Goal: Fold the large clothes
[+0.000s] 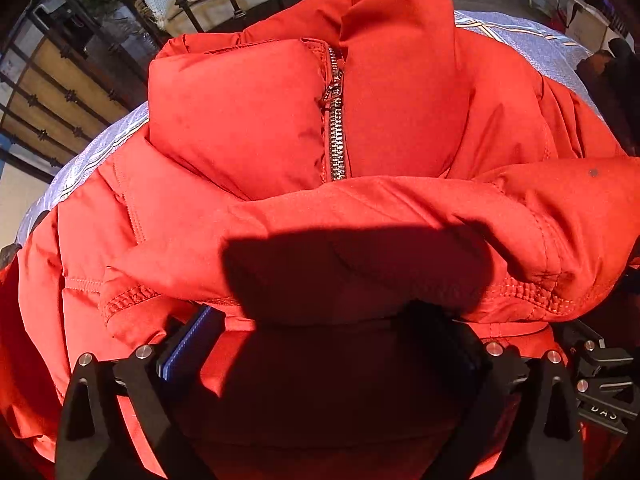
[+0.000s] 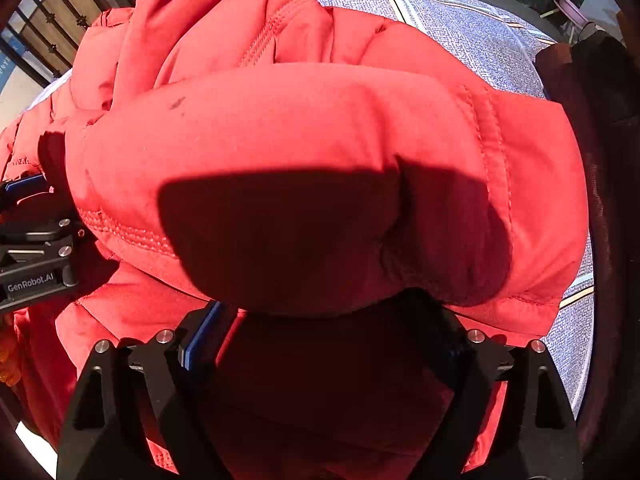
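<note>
so right up close, the left gripper [image 1: 320, 320] and right gripper [image 2: 324, 312] each have their black fingers with blue pads [image 1: 188, 340] spread wide, and the hem roll of the puffy red quilted jacket [image 1: 280, 120] sits across them; can't tell whether either one is truly pinching it. looks like the fold's roughly halfway: bottom edge brought up over the body, collar and silver zipper [image 1: 335, 120] still showing beyond, so more folding left i'd guess. jacket lies on a blue-grey woven tablecloth [image 2: 460, 28], dark iron railing [image 1: 52, 88] behind.
</note>
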